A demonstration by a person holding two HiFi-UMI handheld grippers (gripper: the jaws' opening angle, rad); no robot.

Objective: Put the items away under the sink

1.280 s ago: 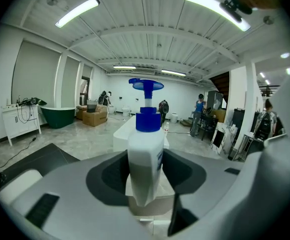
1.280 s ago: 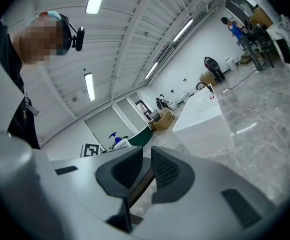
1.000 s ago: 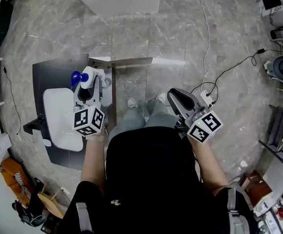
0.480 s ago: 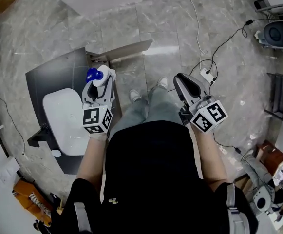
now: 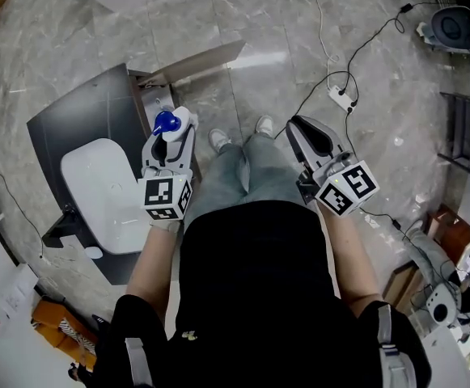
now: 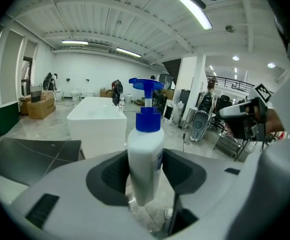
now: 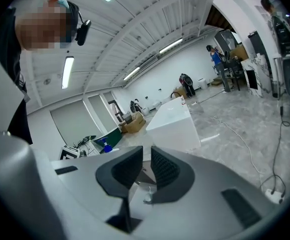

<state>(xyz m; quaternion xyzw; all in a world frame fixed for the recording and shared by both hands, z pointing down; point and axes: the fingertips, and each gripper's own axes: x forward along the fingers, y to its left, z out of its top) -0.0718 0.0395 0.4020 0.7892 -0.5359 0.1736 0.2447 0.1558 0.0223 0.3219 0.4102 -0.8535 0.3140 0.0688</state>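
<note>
Pump bottle (image 6: 145, 154) was held just beside the sink (image 5: 97, 192).
Left gripper (image 5: 170, 138) pinched the white, blue-topped bottle upright; right gripper (image 7: 144, 171) had its jaws nearly together, holding nothing.

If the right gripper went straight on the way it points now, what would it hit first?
Probably the free end of the open cabinet door, which shows between the tips of the right gripper. Depth is unclear, so it might instead slip past onto the floor.
</note>
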